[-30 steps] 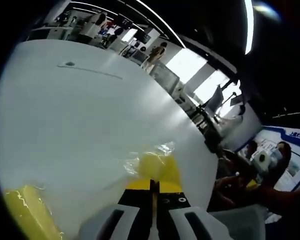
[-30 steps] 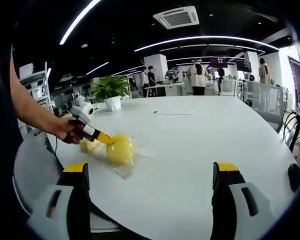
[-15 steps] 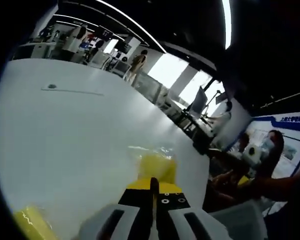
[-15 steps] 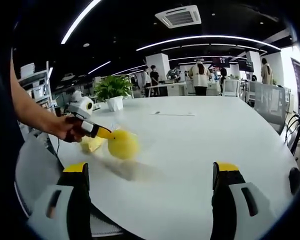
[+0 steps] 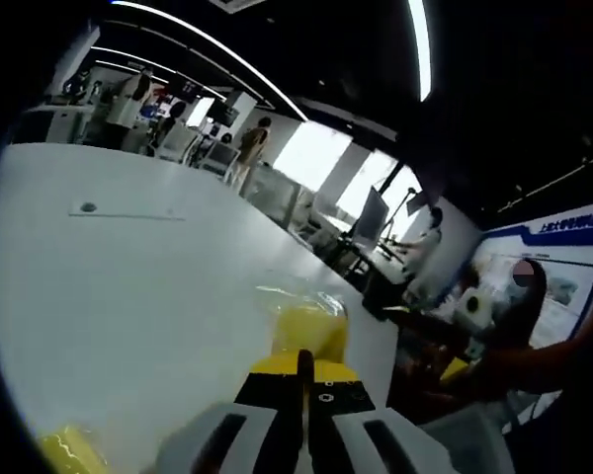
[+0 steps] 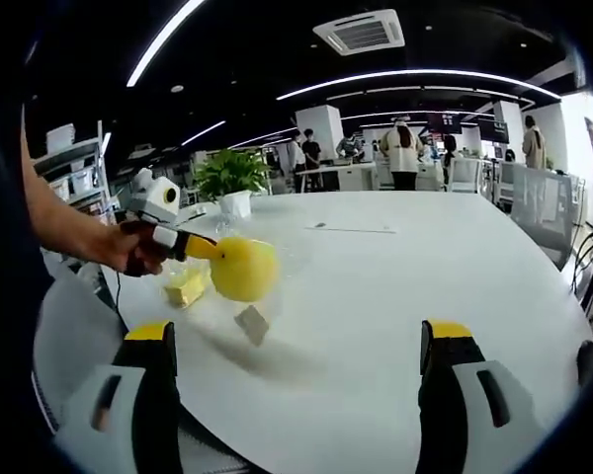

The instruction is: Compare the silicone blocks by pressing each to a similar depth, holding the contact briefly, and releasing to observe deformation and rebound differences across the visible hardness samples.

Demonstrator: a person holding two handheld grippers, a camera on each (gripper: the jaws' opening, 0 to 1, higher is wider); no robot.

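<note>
1. Left gripper [image 5: 303, 363] is clenched, jaws pressed flat together at bottom centre of the left gripper view, with a yellow block [image 5: 309, 329] in clear film just past the tips. In the right gripper view that same gripper [image 6: 200, 247] comes in from the left, and its tips meet the block [image 6: 243, 269], which hangs above the table [image 6: 395, 296]. We judge the film is pinched, so the block rides in the air rather than being pressed.

2. Right gripper [image 6: 296, 370] is spread wide and holds nothing, both jaws rising at the bottom of its view, well apart from the block. We read it as waiting to do the pressing.

3. Lifted as it is, the block has no backing. We would expect it to go back on the table before any press to equal depth.

4. A loose bit of film [image 6: 251, 323] lies on the table under the block, lower left of centre.

5. A second block [image 6: 187, 286], also yellow, lies on the table behind the lifted one, left of centre; a yellow corner [image 5: 67, 449] shows at lower left of the left gripper view.

6. For containers, we see the film round the lifted block and a white pot holding a plant [image 6: 229, 174] in the upper left.
</note>
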